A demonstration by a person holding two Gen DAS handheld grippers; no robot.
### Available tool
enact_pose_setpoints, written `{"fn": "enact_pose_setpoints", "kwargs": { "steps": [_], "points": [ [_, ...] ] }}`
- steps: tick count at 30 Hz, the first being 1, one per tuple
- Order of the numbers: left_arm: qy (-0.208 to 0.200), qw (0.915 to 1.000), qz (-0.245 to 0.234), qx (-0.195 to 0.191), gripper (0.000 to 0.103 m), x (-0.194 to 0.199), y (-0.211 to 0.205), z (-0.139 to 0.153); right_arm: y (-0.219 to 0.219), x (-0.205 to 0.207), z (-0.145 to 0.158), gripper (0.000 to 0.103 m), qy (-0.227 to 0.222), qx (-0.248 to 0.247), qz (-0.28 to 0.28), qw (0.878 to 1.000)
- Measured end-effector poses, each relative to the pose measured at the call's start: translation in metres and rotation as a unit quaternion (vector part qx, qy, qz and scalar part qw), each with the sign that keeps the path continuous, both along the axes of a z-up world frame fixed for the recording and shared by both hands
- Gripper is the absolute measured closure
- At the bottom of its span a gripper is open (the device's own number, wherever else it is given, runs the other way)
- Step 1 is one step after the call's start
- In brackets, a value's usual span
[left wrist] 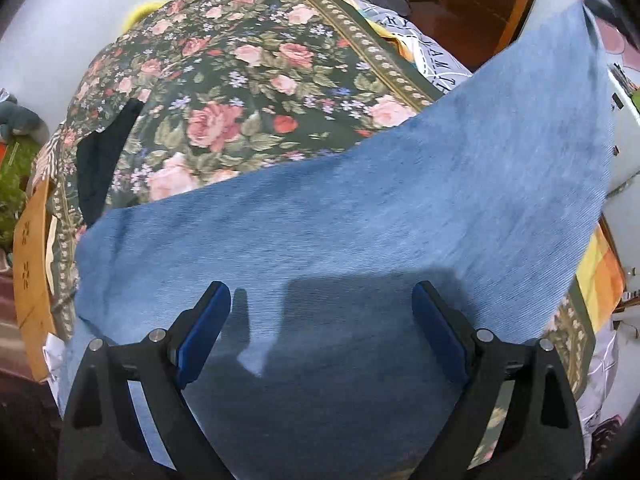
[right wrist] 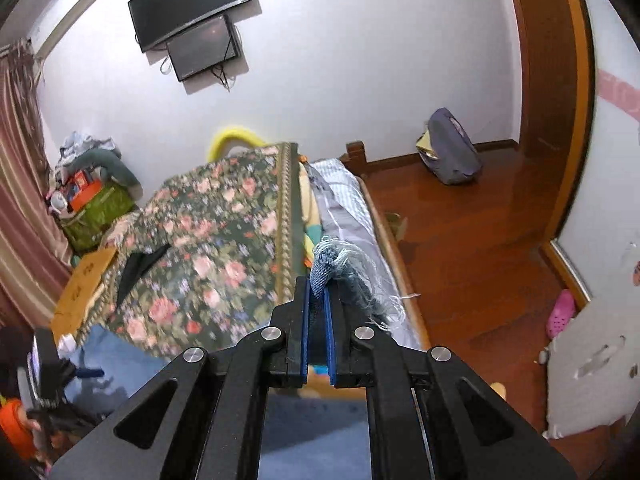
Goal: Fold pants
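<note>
The pants are light blue denim jeans (left wrist: 360, 216) lying on a floral bedspread (left wrist: 224, 80). One leg rises to the upper right in the left wrist view. My left gripper (left wrist: 322, 312) is open, its blue pads spread wide just above the denim, holding nothing. My right gripper (right wrist: 318, 292) is shut on the frayed hem of a pant leg (right wrist: 332, 264) and holds it up above the bed's right edge. More of the jeans (right wrist: 100, 356) shows at the lower left in the right wrist view.
A black cloth (left wrist: 104, 164) lies on the bedspread's left side. A cardboard box (left wrist: 34, 280) stands at the bed's left edge. Wooden floor (right wrist: 472, 248) with a grey bag (right wrist: 452, 152) lies to the right. A pink shoe (right wrist: 560, 312) sits by the wall.
</note>
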State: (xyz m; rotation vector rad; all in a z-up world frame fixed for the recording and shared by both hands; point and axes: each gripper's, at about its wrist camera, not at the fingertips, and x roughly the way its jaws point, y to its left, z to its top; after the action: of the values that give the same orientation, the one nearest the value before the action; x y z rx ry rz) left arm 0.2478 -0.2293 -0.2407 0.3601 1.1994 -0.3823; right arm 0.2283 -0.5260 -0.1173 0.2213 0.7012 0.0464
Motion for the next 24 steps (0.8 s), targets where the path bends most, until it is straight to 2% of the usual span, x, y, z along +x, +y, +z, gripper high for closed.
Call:
{"fn": "enact_pose_setpoints", "kwargs": {
  "steps": [5, 9, 13, 16, 20, 24],
  "points": [
    [0.005, 0.9999, -0.012, 0.002, 0.010, -0.011, -0.019, -0.009, -0.010, -0.019, -0.050, 0.097, 0.051, -0.020, -0.016, 0.998],
    [0.000, 0.9999, -0.017, 0.003, 0.010, -0.016, -0.025, -0.011, -0.021, -0.037, -0.101, 0.097, 0.105, -0.004, -0.037, 0.994],
    [0.005, 0.9999, -0.012, -0.008, 0.010, -0.017, -0.025, -0.013, -0.025, -0.058, -0.134, 0.096, 0.143, 0.012, -0.049, 0.988],
    [0.001, 0.9998, -0.011, -0.014, 0.010, -0.018, -0.023, -0.011, -0.024, -0.074, -0.147, 0.092, 0.166, 0.024, -0.054, 0.984],
    [-0.009, 0.9993, 0.002, -0.036, 0.011, -0.019, -0.012, -0.002, -0.020, -0.090, -0.148, 0.091, 0.195, -0.020, -0.072, 0.978],
    [-0.044, 0.9972, 0.028, -0.053, 0.010, -0.019, 0.013, 0.021, -0.009, -0.094, -0.115, 0.081, 0.160, -0.017, -0.070, 0.984]
  ]
}}
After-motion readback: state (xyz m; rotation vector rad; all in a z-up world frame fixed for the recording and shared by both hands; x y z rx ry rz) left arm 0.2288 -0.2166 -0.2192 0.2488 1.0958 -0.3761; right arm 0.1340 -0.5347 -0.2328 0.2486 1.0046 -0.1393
